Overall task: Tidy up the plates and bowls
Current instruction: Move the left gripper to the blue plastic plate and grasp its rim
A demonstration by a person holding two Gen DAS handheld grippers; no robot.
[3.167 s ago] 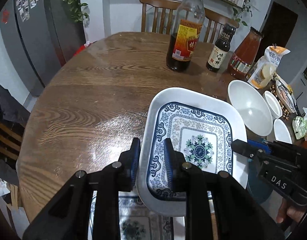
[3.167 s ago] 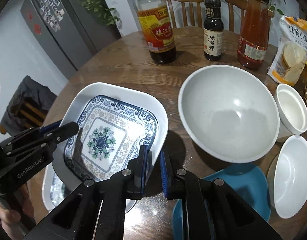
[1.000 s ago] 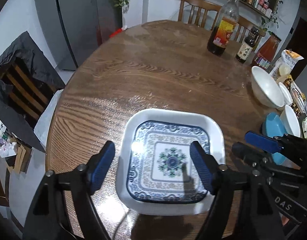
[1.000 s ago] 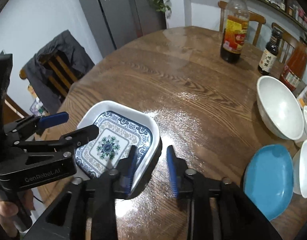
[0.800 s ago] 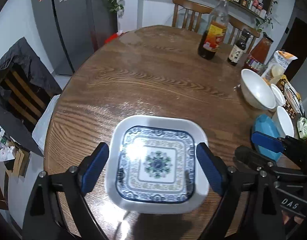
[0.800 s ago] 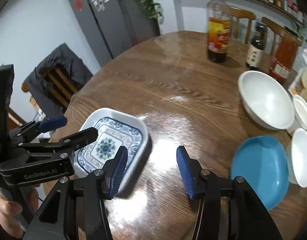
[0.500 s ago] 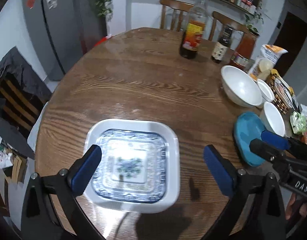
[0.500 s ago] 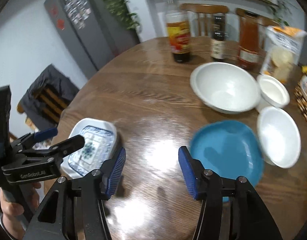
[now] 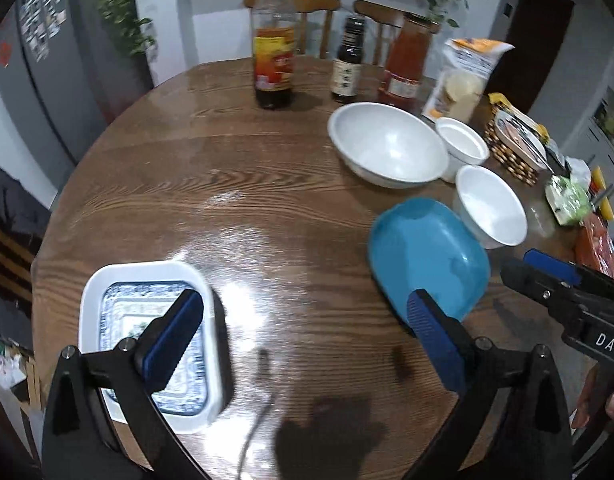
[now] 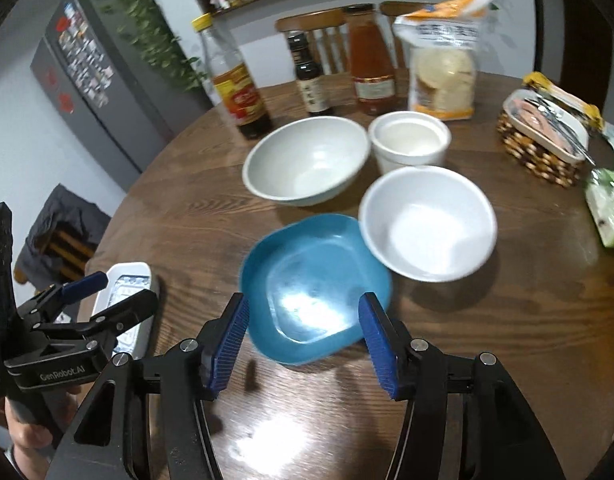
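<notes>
Bowls [image 10: 307, 166] and blue plate [image 10: 315, 286] sit empty on table [image 10: 507, 320].

three bottles [image 9: 273, 44], a snack bag [image 10: 443, 60] and a woven basket [image 10: 541, 136] stand on the round table [image 9: 235, 184].

the patterned plate [image 9: 147, 344], held by both grippers before, now lies free on the table [image 9: 235, 184]. the left gripper [image 9: 303, 336] and right gripper [image 10: 303, 344] have opened, the right one now at the blue plate [image 10: 315, 284].
</notes>
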